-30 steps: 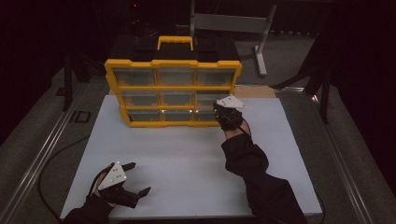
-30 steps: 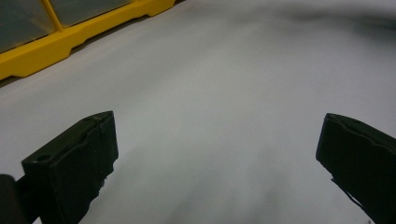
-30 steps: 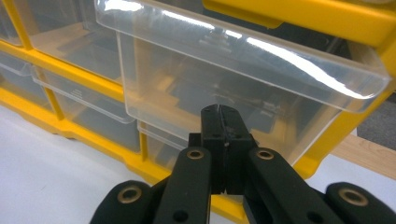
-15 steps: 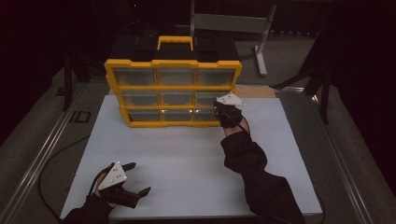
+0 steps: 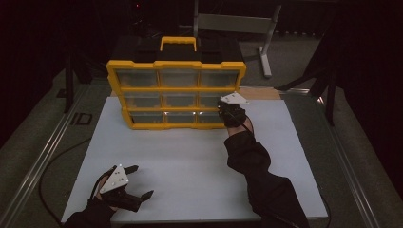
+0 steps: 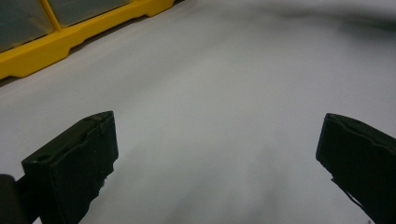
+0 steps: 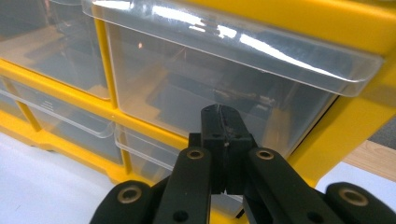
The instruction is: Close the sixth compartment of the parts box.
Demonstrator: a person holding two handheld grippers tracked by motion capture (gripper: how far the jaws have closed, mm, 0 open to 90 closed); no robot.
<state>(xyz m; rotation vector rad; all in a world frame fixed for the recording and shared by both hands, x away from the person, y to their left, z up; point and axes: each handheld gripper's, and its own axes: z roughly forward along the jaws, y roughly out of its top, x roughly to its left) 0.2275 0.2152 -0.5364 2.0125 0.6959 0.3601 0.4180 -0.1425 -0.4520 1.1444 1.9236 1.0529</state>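
— Nine clear drawers in that yellow cabinet (image 5: pixel 176 90), and the right gripper (image 7: pixel 223 122) has picked the one on the right end of the middle row.

— Which drawer (image 7: pixel 224 88) exactly?

— It sits straight ahead of the closed tips, just under its own clear lip. The jaws are pressed together with nothing between them. I'd guess they're shut so the narrow point can slip under that lip and hook the drawer outward, or push its face in.

— Are they touching the front?

— Right up against it, though I can't tell if there's contact.

— And the other hand?

— The left gripper (image 5: pixel 124 187) rests low on the white table (image 5: pixel 190 161), well back from the cabinet, jaws spread wide apart over bare surface. Probably parked there to keep clear until something needs taking out.
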